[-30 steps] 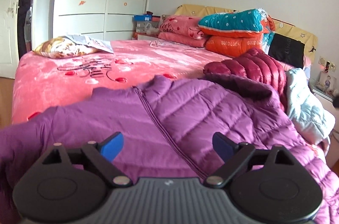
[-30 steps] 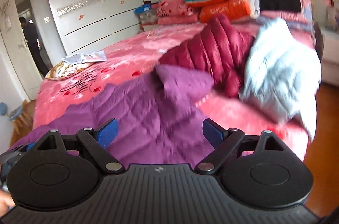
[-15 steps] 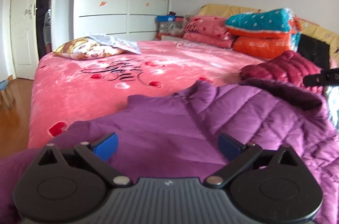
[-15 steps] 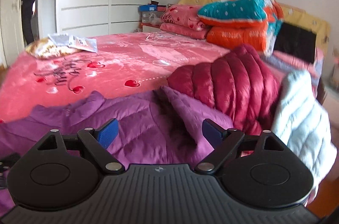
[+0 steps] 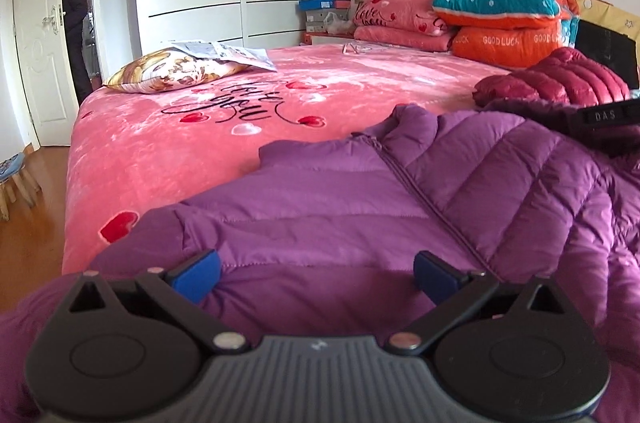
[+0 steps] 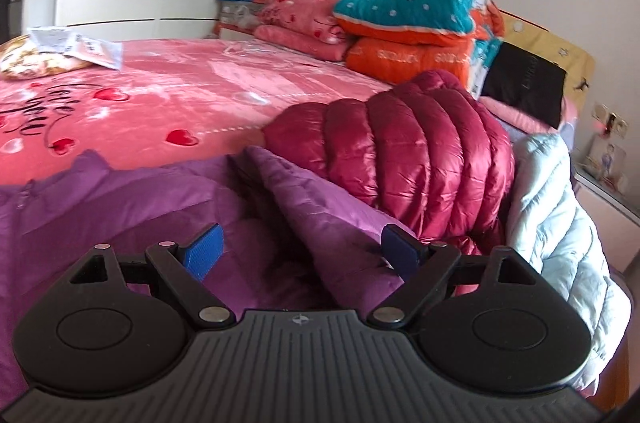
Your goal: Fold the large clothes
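A quilted jacket (image 5: 420,191) lies spread across the near edge of the bed (image 5: 168,151), just ahead of both grippers. Behind it to the right sits a second puffy jacket (image 6: 404,147), with a third (image 6: 560,223) draped over the bed's right side. Folded quilts (image 5: 504,19) are stacked at the headboard; a pillow (image 5: 172,75) lies far left.

The purple jacket (image 5: 360,207) runs off the bottom and right edges of the left wrist view, its hem hidden behind the left claw (image 5: 316,273). The right claw (image 5: 608,121) shows only as a dark sliver at the frame's edge. The pale blue jacket (image 6: 560,223) hangs out of sight, perhaps over the bedside.
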`<state>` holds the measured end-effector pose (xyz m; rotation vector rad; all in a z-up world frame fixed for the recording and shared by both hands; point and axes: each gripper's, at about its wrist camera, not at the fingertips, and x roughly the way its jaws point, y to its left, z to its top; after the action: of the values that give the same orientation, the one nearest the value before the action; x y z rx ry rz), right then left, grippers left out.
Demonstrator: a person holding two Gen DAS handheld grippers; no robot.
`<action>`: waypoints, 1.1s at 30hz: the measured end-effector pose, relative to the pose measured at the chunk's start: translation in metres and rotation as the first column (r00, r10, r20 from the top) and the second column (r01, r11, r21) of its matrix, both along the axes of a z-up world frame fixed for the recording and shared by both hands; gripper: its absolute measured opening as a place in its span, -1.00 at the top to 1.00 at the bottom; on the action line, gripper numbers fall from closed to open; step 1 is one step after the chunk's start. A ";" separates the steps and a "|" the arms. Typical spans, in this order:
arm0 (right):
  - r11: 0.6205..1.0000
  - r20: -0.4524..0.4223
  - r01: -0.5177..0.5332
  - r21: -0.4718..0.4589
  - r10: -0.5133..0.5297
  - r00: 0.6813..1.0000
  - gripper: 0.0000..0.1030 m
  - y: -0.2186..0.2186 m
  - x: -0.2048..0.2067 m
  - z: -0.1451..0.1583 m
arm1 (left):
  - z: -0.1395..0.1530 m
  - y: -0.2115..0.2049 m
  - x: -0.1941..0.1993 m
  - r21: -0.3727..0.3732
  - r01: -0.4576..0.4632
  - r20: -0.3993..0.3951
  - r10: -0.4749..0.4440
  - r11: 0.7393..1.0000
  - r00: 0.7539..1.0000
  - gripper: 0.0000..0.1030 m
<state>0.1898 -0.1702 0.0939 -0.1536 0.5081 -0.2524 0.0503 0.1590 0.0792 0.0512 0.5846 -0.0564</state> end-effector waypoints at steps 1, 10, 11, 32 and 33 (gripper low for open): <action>1.000 0.003 0.003 -0.014 -0.003 1.000 -1.00 0.000 0.003 -0.002 | -0.001 -0.001 0.000 0.003 -0.001 0.001 0.001 1.000 1.000 -0.98; 0.978 -0.092 0.021 -0.206 -0.041 0.995 -0.21 -0.001 0.042 -0.026 | -0.003 -0.002 0.002 -0.013 -0.002 0.011 0.002 1.000 1.000 -0.98; 0.978 -0.099 0.021 -0.207 -0.042 0.994 0.08 -0.003 0.043 -0.029 | -0.003 -0.001 0.002 -0.021 -0.002 0.013 0.002 1.000 1.000 -0.98; 0.947 0.225 -0.247 0.206 0.200 0.954 0.79 -0.022 -0.108 0.032 | 0.003 0.019 -0.004 -0.311 0.013 0.047 0.001 0.950 0.999 -0.98; 0.939 0.222 -0.273 0.210 0.226 0.948 0.79 -0.020 -0.123 0.030 | 0.003 0.019 -0.004 -0.327 0.016 0.047 -0.001 0.945 0.999 -0.98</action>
<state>0.0669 -0.1906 0.1242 0.0423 0.3151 0.0456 0.0460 0.1784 0.0822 -0.2686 0.5227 -0.1601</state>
